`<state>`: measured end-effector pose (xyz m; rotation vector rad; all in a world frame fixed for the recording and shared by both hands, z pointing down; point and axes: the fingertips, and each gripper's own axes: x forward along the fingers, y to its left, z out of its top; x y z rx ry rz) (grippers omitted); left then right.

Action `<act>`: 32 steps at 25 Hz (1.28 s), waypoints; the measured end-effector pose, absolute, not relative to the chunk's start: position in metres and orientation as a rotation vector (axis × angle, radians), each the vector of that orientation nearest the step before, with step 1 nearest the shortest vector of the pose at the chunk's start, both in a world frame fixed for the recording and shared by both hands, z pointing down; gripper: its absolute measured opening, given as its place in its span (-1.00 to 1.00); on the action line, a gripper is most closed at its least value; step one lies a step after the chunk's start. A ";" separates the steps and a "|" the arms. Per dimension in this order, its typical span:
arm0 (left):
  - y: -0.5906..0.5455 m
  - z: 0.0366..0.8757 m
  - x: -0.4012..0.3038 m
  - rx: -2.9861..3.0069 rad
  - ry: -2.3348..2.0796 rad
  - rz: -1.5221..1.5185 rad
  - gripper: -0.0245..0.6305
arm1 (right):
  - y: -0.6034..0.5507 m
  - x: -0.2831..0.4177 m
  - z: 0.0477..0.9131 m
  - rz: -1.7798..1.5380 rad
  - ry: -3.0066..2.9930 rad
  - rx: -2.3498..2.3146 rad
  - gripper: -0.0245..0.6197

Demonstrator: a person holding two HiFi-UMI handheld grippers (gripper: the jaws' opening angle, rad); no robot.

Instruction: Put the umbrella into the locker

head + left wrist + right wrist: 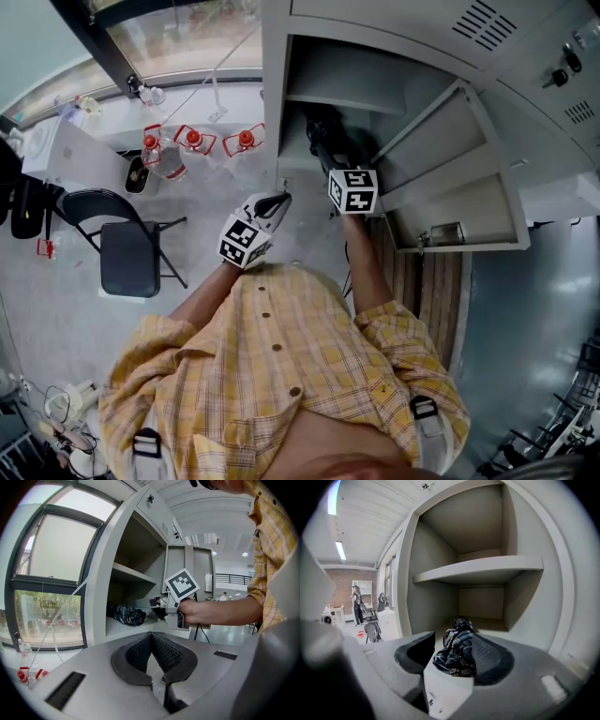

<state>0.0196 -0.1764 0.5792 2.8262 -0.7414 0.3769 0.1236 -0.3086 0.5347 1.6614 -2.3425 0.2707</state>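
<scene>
Starting at the left of the head view, a black folding chair point(127, 255) stands on the floor, with red-capped bottles point(167, 155) beyond it near the window. Next comes the left gripper point(277, 200), held outside the locker point(273, 103); its own view shows the ribbed pads meeting at their tips, nothing between them. Its marker cube point(245, 242) bears a black-and-white square pattern (the only print that can be made out; a small label on the right gripper's white body is too small to read).

Further right, the right gripper point(453, 644) reaches into the locker's lower compartment, under the shelf point(483, 569). Its jaws stand apart. The folded dark plaid umbrella point(125, 615) lies on the compartment floor, its near end between those jaws; the right pad sits close against the fabric, the left pad clear of it. At the far right the locker door point(459, 187) hangs open.
</scene>
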 end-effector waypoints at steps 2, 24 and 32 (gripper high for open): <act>-0.175 0.579 0.020 2.830 -0.731 0.379 -0.91 | -0.305 0.122 0.533 0.267 -2.345 1.664 -0.27; -0.170 0.572 0.022 2.829 -0.717 0.348 -0.91 | -0.273 0.109 0.522 0.182 -2.348 1.672 -0.71; -0.169 0.572 0.018 2.819 -0.730 0.338 -0.91 | -0.257 0.098 0.527 0.152 -2.382 1.646 -0.76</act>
